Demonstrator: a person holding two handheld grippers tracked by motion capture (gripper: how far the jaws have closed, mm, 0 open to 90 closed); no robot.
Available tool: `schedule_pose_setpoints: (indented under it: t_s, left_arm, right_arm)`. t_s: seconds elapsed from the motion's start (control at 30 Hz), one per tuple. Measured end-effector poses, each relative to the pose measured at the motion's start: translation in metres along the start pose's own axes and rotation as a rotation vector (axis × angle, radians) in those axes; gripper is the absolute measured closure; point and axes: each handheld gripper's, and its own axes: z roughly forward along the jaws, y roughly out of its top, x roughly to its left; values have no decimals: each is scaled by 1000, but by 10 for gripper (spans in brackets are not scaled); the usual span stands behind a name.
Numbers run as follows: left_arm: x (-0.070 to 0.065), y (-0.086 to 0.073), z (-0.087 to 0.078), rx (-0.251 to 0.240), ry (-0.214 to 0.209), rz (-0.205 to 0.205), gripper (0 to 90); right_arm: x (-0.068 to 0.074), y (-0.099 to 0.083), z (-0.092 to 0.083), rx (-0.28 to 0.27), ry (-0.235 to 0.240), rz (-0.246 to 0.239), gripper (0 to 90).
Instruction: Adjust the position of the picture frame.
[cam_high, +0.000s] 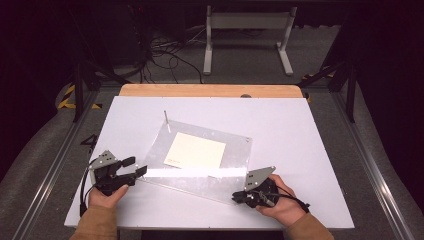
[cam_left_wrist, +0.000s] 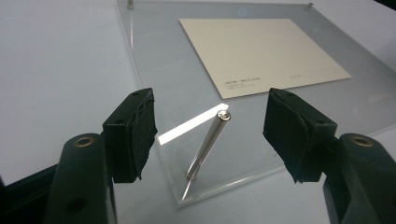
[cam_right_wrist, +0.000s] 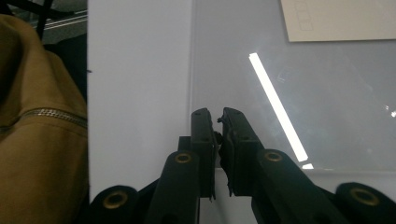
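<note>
table (cam_high: 300, 130): white top, wood strip along far edge
acrylic sheet (cam_high: 235, 145): clear, flat on the table near the middle, turned a bit off square; bright light streak across its near part
card (cam_high: 195, 150): cream, on or under the sheet (cannot tell which), toward the sheet's far-left half; small print along the edge nearest the left gripper, unreadable
standoff pin (cam_left_wrist: 208, 144): slim metal post with a screw head, upright at the sheet's near-left corner, right at the corner tip
far pin (cam_high: 166, 119): thin metal post at the sheet's far-left corner, leaning slightly
left gripper (cam_high: 134, 167): at the sheet's near-left corner, jaws spread wide, pointing at the corner; in the left gripper view (cam_left_wrist: 208, 137) the standoff pin stands between the pads, touching neither
left hand (cam_high: 105, 196): wraps the gripper body, just off the sheet's left edge, tan sleeve
right gripper (cam_high: 239, 196): at the sheet's near-right corner; right gripper view (cam_right_wrist: 218, 116) shows jaws almost together, thin gap only, tips over the sheet's edge; nothing seen between them, contact with the sheet unclear
right hand (cam_high: 280, 200): holds the gripper, just beside the sheet's near-right corner
floor stand (cam_high: 247, 25): white frame on the floor, well beyond the sheet's far side
</note>
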Motion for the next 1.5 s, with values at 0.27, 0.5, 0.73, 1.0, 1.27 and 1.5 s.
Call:
schedule_pose_setpoints:
  t_s: [0.27,0.5,0.73,1.0,1.27,1.5]
  left_arm:
    - [3,-3,3,33,39,21,434]
    - [-1,-3,3,69,33,61,812]
    - [1,12,12,60,70,32,817]
    - [19,50,44,49,161,-65,808]
    - [40,72,73,69,233,-81,813]
    - [43,70,80,34,257,-142,720]
  right_arm:
    - [8,0,2,-13,68,4,768]
    - [4,-2,-9,-94,36,53,686]
    - [1,-1,-29,-156,-3,61,675]
    - [-9,-15,-54,-228,-60,129,681]
    - [-12,-20,-55,-195,-116,151,682]
    - [-28,-24,-54,-181,-204,240,672]
